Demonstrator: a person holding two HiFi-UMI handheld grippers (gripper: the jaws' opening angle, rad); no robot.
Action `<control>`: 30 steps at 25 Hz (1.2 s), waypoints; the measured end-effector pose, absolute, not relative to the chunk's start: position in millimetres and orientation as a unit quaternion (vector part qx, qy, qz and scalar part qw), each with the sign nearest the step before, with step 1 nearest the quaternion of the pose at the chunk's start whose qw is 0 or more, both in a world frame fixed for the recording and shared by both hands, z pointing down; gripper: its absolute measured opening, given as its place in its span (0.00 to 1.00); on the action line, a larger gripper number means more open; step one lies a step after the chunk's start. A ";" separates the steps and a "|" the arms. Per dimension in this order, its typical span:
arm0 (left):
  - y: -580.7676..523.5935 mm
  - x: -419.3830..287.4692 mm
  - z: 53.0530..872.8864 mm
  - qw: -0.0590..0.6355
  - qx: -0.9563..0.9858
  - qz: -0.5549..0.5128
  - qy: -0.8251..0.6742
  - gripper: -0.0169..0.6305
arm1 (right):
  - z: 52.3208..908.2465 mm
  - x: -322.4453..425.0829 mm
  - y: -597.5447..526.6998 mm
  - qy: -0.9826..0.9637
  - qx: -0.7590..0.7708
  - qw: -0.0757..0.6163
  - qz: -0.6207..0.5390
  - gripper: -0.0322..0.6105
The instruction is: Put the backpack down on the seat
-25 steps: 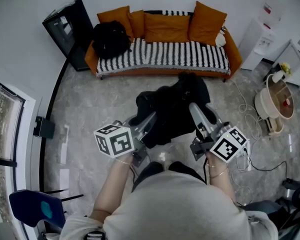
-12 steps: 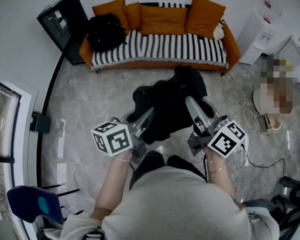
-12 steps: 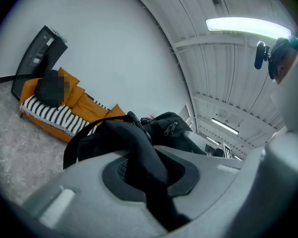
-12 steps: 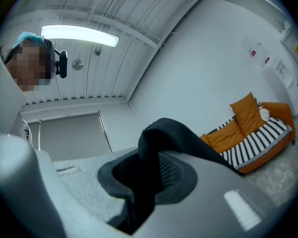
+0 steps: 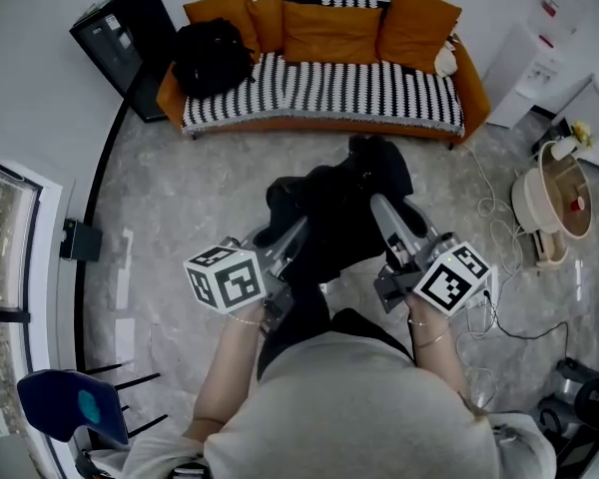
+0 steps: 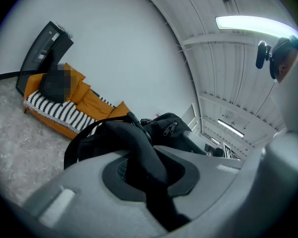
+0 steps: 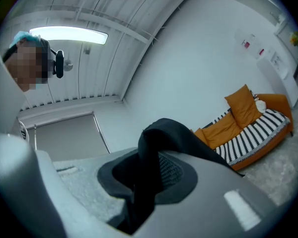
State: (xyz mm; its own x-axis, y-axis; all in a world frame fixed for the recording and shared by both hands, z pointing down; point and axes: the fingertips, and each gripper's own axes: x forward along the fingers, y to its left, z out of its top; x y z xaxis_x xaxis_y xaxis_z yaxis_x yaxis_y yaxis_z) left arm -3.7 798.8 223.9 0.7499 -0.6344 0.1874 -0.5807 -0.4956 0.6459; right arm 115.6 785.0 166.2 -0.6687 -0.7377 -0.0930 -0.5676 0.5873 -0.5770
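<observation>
A black backpack (image 5: 337,218) hangs in the air over the floor, in front of the orange sofa (image 5: 471,88) with its black-and-white striped seat (image 5: 329,90). My left gripper (image 5: 292,239) is shut on one black strap (image 6: 139,152) at the pack's left side. The pack's zipped body (image 6: 166,128) shows beyond its jaws. At the pack's right side, my right gripper (image 5: 382,211) is shut on another strap (image 7: 154,148). The sofa (image 7: 248,125) lies ahead in the right gripper view. The sofa (image 6: 64,114) also shows at the left of the left gripper view.
A second black backpack (image 5: 212,56) sits on the sofa's left end, with orange cushions (image 5: 331,30) along the back. A black cabinet (image 5: 120,30) stands left of the sofa, a white dispenser (image 5: 531,58) to its right. Cables (image 5: 487,208) and a round appliance (image 5: 554,203) lie at the right.
The person has stepped a little towards the sofa, carrying the backpack along and slightly lower. Both grippers keep the same hold on the straps.
</observation>
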 end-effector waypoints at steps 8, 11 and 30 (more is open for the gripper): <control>680.1 -24.0 234.0 0.362 0.860 -0.057 -0.356 0.10 | 174.1 92.7 662.8 0.880 -0.369 0.160 -0.255 0.15; 644.4 -33.6 237.4 0.359 0.863 -0.060 -0.352 0.10 | 176.4 81.6 621.0 0.878 -0.371 0.163 -0.255 0.15; 399.5 -100.6 218.9 0.358 0.878 -0.054 -0.314 0.10 | 162.5 24.1 380.1 0.858 -0.418 0.157 -0.255 0.15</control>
State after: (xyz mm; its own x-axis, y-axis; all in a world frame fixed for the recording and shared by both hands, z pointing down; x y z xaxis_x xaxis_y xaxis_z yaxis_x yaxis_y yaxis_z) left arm -100.6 399.5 218.9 0.7974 -0.5892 0.1305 -0.5125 -0.5471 0.6618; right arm 24.1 380.1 162.5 -0.6012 -0.7971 -0.0564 -0.6365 0.5203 -0.5693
